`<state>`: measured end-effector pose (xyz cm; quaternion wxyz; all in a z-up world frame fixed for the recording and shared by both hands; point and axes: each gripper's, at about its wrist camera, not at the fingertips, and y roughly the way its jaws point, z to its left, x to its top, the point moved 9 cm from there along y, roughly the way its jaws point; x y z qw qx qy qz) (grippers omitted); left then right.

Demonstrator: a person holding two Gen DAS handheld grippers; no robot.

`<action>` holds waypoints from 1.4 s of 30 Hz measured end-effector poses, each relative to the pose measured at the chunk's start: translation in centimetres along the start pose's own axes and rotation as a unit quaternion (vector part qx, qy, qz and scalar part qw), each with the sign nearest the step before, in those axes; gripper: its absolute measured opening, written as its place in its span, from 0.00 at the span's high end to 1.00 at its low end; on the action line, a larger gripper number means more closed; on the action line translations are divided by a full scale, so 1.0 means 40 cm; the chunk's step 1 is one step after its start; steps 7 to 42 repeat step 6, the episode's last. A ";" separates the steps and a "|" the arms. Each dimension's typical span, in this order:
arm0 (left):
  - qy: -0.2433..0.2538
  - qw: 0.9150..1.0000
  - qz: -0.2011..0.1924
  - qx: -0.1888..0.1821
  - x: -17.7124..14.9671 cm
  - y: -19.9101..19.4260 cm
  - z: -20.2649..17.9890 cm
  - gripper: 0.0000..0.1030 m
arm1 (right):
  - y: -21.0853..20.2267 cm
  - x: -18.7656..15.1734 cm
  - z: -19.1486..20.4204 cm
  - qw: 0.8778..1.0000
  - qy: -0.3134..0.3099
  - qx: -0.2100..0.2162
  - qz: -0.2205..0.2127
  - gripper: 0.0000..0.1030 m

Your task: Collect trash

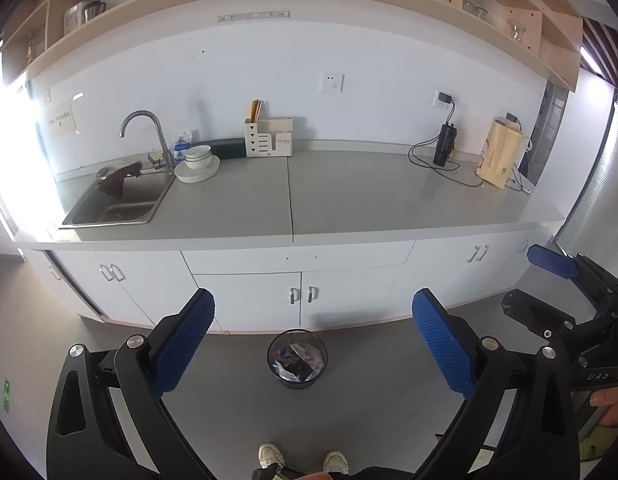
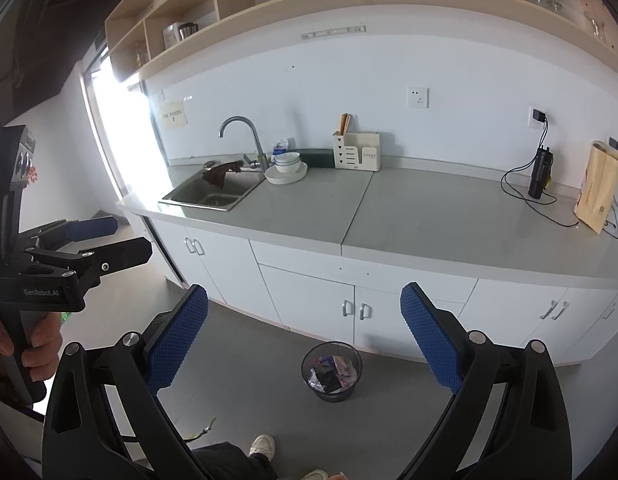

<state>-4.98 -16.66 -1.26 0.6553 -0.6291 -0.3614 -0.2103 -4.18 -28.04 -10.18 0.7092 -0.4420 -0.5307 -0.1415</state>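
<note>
Kitchenette: grey countertop (image 1: 349,200) with a centre seam, white cabinet fronts below, open wooden shelving above, grey floor.

Trash bin (image 1: 297,358) (image 2: 331,371): round, black wire mesh, upright on the floor before the cabinets, long axis vertical, mouth facing up. Holds crumpled wrappers and dark scraps; single pieces cannot be told apart.

Left gripper (image 1: 313,344): black frame, blue knobbed pads, jaws spread wide with nothing between them, hanging above the bin.

Right gripper (image 2: 305,340): same build, likewise released and empty; the bin shows between its fingers, nearer the right one.

Countertop, left to right: steel sink (image 1: 117,200) with a brown cloth draped over its rim, curved faucet (image 1: 147,136), stacked white bowls on a plate (image 1: 197,162), cream utensil holder (image 1: 269,138), black device on a charging cable (image 1: 445,146), tan paper bag (image 1: 499,152).

Shelf contents small and indistinct. The person's white shoes are partly cut off at the lower edge.
</note>
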 end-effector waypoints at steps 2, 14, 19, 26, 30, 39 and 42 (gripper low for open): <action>-0.002 1.000 0.003 0.002 0.000 0.005 0.001 0.06 | 0.000 0.000 0.001 1.000 -0.002 -0.001 0.000 0.05; -0.005 1.000 0.003 0.003 0.002 0.008 0.000 0.06 | -0.001 0.000 -0.001 1.000 -0.001 -0.002 -0.001 0.05; -0.005 1.000 0.003 0.003 0.002 0.008 0.000 0.06 | -0.001 0.000 -0.001 1.000 -0.001 -0.002 -0.001 0.05; -0.005 1.000 0.003 0.003 0.002 0.008 0.000 0.06 | -0.001 0.000 -0.001 1.000 -0.001 -0.002 -0.001 0.05; -0.005 1.000 0.003 0.003 0.002 0.008 0.000 0.06 | -0.001 0.000 -0.001 1.000 -0.001 -0.002 -0.001 0.05; -0.005 1.000 0.003 0.003 0.002 0.008 0.000 0.06 | -0.001 0.000 -0.001 1.000 -0.001 -0.002 -0.001 0.05; -0.005 1.000 0.003 0.003 0.002 0.008 0.000 0.06 | -0.001 0.000 -0.001 1.000 -0.001 -0.002 -0.001 0.05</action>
